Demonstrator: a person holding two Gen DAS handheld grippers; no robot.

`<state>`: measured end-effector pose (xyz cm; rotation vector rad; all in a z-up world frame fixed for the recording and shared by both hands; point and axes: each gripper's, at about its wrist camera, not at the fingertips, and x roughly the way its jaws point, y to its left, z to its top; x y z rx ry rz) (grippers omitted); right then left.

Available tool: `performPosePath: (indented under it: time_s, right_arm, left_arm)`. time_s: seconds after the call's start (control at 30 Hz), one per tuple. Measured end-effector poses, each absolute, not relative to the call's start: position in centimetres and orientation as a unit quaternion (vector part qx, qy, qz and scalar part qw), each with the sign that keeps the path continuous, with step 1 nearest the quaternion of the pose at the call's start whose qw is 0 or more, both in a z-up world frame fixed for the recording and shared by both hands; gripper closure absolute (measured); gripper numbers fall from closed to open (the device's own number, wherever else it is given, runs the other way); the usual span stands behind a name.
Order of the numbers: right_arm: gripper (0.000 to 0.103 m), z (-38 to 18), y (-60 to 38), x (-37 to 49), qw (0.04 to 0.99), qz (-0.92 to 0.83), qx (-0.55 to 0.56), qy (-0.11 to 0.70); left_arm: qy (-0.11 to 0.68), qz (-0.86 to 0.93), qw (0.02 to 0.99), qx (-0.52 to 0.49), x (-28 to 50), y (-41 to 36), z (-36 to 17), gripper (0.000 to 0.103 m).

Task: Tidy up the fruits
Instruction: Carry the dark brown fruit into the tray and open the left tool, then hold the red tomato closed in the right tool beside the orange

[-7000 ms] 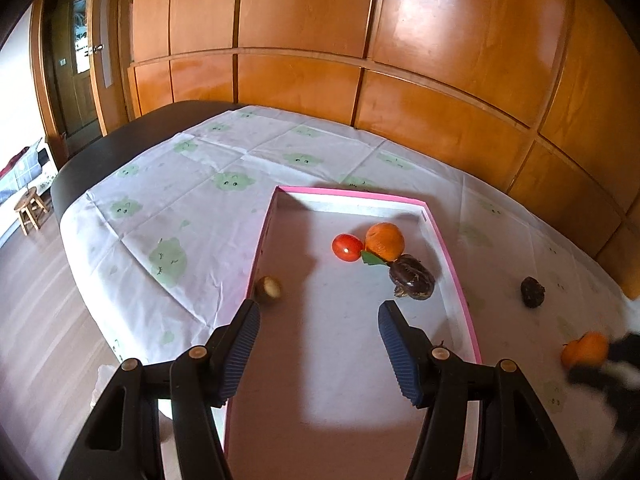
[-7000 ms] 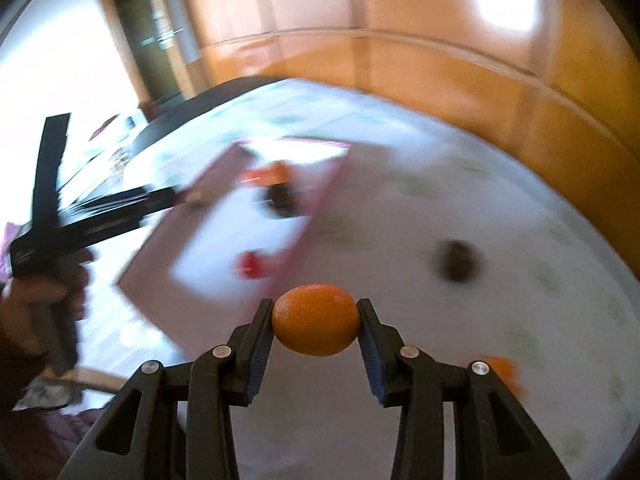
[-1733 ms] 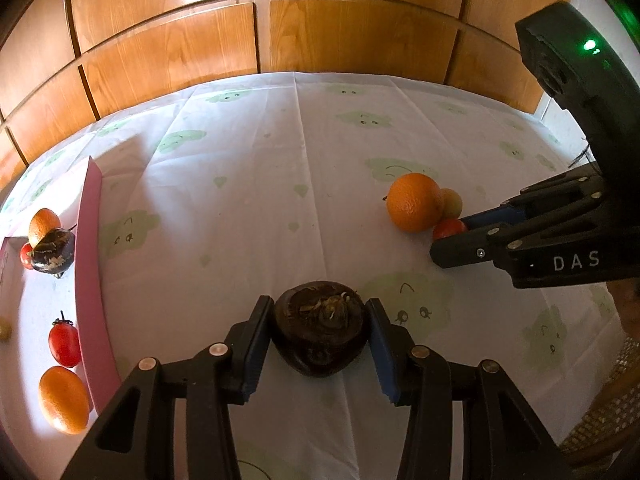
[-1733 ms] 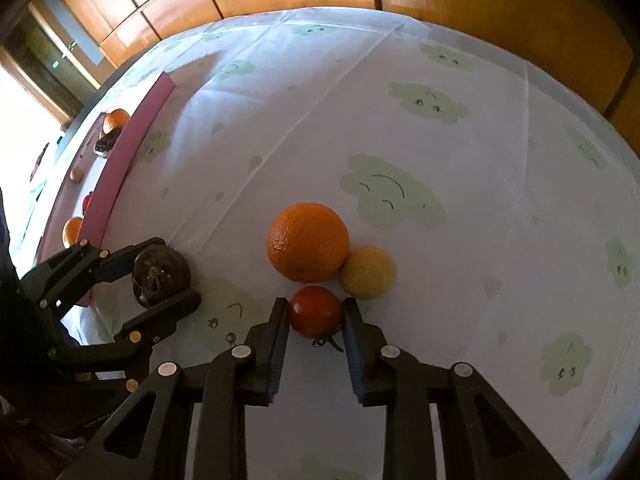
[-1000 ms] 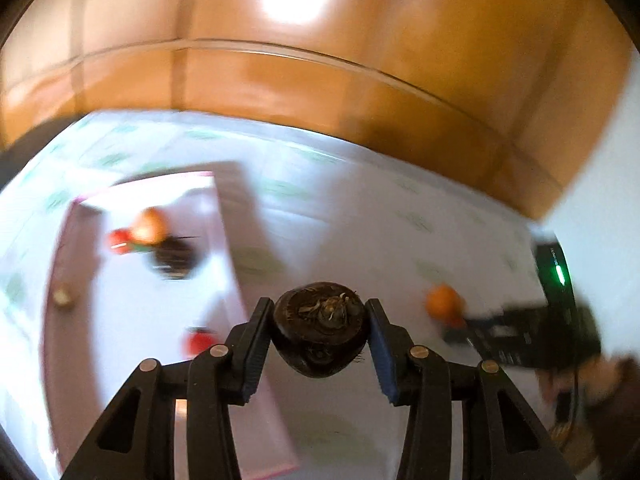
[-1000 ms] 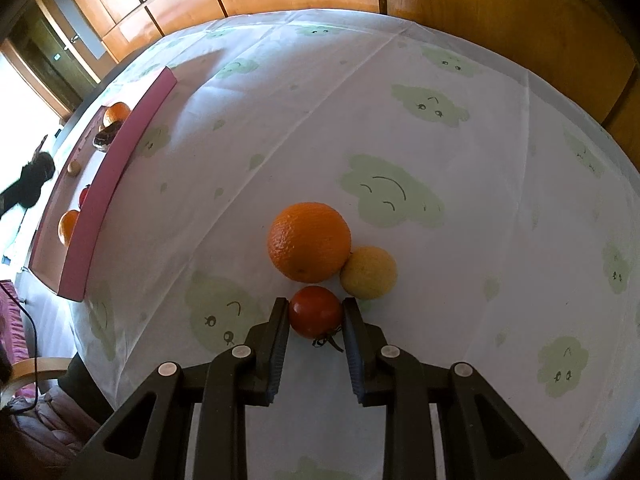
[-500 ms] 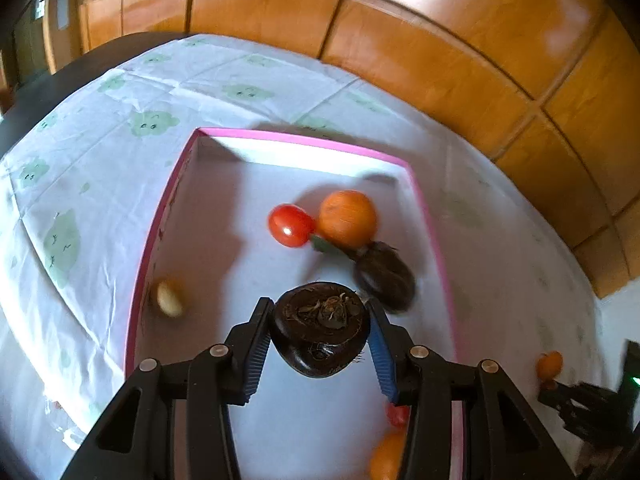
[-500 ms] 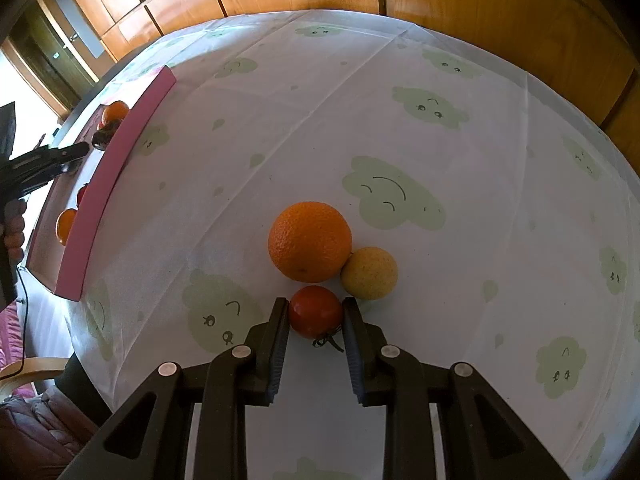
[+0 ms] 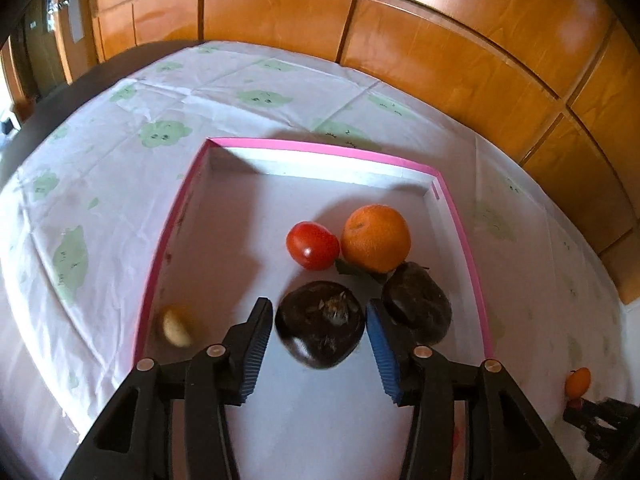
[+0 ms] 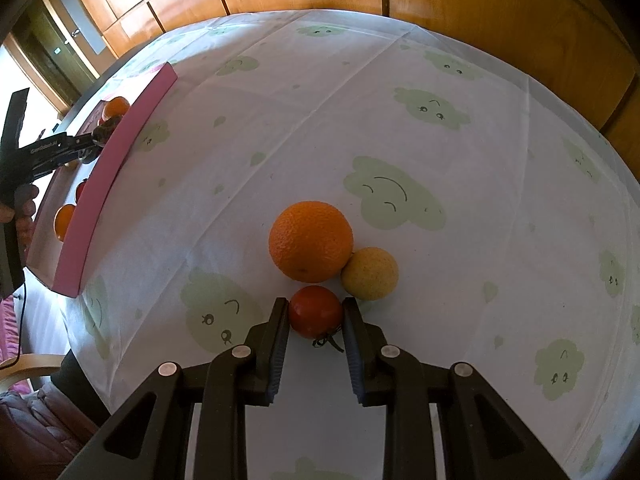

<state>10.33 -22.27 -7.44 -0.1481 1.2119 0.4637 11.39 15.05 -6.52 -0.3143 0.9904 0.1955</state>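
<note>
In the left wrist view my left gripper [image 9: 320, 330] is open over the pink-rimmed tray [image 9: 320, 148]. A dark brown fruit [image 9: 321, 324] lies between its fingers with gaps on both sides. Beside it lie a second dark fruit [image 9: 416, 306], an orange [image 9: 376, 238], a red tomato [image 9: 312, 245] and a small yellow fruit [image 9: 176, 326]. In the right wrist view my right gripper [image 10: 315, 316] is shut on a red tomato [image 10: 315, 316] on the tablecloth. A large orange [image 10: 311, 241] and a yellow fruit [image 10: 370, 274] touch it.
The tray also shows at the far left of the right wrist view [image 10: 100, 196] with an orange [image 10: 63, 222] inside and the left gripper [image 10: 52, 150] above it. A white cloth with green cloud prints [image 10: 400, 120] covers the table. Wood panelling [image 9: 400, 40] stands behind.
My left gripper has lowered into the tray and opened, letting go of the dark fruit, which now rests on the tray floor. My right gripper stays shut on the tomato.
</note>
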Motion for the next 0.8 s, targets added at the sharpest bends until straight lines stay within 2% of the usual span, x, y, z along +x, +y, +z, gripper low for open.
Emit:
performPosePath:
  time_s: [0.1,0.33,0.8]
  right_arm:
    - [0.076,-7.6,-22.2,10.2,0.794,0.216,-0.070,0.563]
    - [0.076,-7.6,-22.0,10.1,0.795,0.215,-0.074,0.562]
    - [0.076,-7.7,-21.8,9.9,0.795,0.215,-0.073,0.563]
  left_arm:
    - [0.459,0.107,0.872,-0.134,10.5,14.6,-5.8,0.047]
    - [0.426,0.113,0.891,-0.109,8.4,13.0,-3.6,0.044]
    - [0.415,0.101,0.899,-0.098,6.7,11.0,-2.4,0.044]
